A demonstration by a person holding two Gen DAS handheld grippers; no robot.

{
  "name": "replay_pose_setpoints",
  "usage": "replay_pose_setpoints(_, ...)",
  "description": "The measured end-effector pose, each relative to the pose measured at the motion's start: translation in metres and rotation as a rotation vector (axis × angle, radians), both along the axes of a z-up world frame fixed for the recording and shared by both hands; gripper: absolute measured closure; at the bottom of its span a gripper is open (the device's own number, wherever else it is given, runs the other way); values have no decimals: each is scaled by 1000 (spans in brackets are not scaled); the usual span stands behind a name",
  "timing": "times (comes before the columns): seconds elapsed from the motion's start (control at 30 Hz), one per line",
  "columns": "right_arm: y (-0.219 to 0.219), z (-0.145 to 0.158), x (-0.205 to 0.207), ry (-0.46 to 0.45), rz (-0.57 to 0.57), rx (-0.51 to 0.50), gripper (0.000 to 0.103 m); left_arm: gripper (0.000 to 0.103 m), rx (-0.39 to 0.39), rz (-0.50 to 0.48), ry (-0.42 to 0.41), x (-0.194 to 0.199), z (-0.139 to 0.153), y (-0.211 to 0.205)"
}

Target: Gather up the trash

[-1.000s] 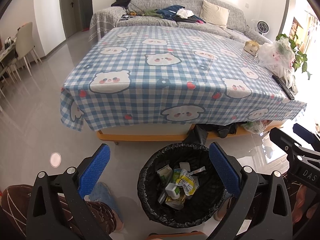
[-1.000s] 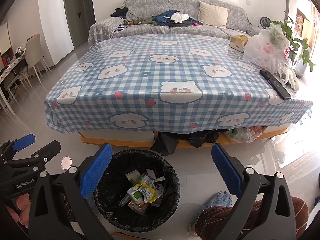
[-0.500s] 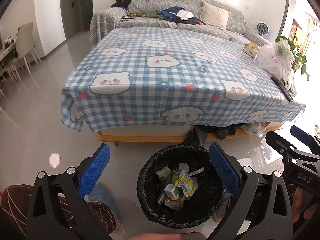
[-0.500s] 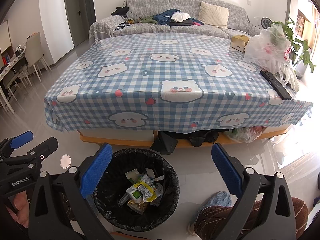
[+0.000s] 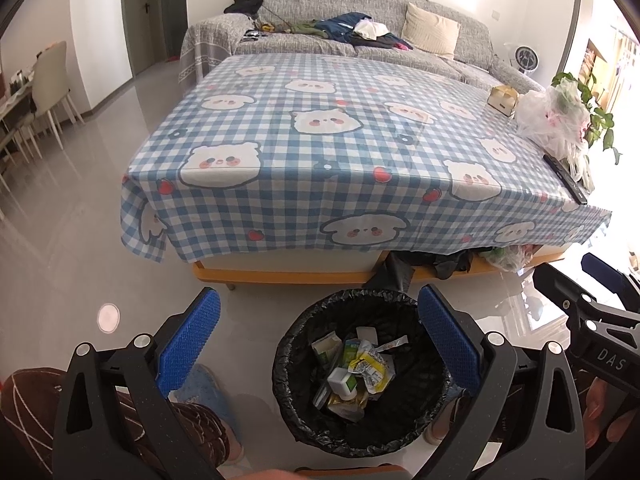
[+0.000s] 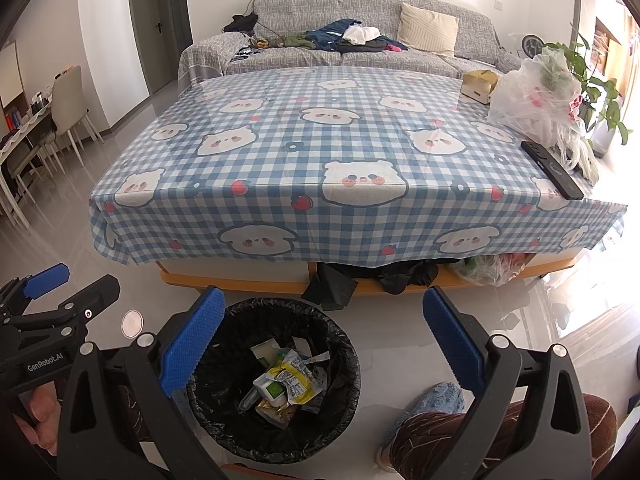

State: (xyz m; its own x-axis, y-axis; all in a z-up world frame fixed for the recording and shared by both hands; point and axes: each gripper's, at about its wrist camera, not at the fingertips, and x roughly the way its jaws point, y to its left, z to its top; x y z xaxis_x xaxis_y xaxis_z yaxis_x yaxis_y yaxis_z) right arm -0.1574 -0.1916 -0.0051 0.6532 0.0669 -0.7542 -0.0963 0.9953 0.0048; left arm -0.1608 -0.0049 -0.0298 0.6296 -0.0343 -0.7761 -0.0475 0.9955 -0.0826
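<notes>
A black-lined trash bin (image 5: 304, 420) (image 6: 344, 412) stands on the floor before the low table, holding wrappers and small cartons (image 5: 352, 372) (image 6: 284, 384). My left gripper (image 5: 316, 344) hovers open above the bin's left side, nothing between its blue pads. My right gripper (image 6: 320, 344) is open too, above the bin's right rim, empty. Each gripper shows at the edge of the other's view: the right one (image 5: 592, 292), the left one (image 6: 56, 292). The checked tablecloth (image 5: 340, 152) (image 6: 320, 152) carries no loose wrappers that I can see.
On the table's right side lie a plastic bag (image 6: 536, 96), a black remote (image 6: 552, 170) and a tissue box (image 6: 478, 86). Dark bags (image 6: 380, 276) are stuffed under the table. A person's knees and slippers (image 6: 436, 400) flank the bin. A sofa (image 5: 340, 28) stands behind, chairs (image 5: 48, 84) at left.
Both views have shifted slightly back and up from the bin. The grippers stay open and the trash in the bin has not moved.
</notes>
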Motion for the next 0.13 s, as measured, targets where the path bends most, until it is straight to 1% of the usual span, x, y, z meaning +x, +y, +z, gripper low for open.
replay_pose_setpoints(0.13, 0, 0, 0, 0, -2, 0, 8, 6, 10, 1, -7, -1, 1, -3)
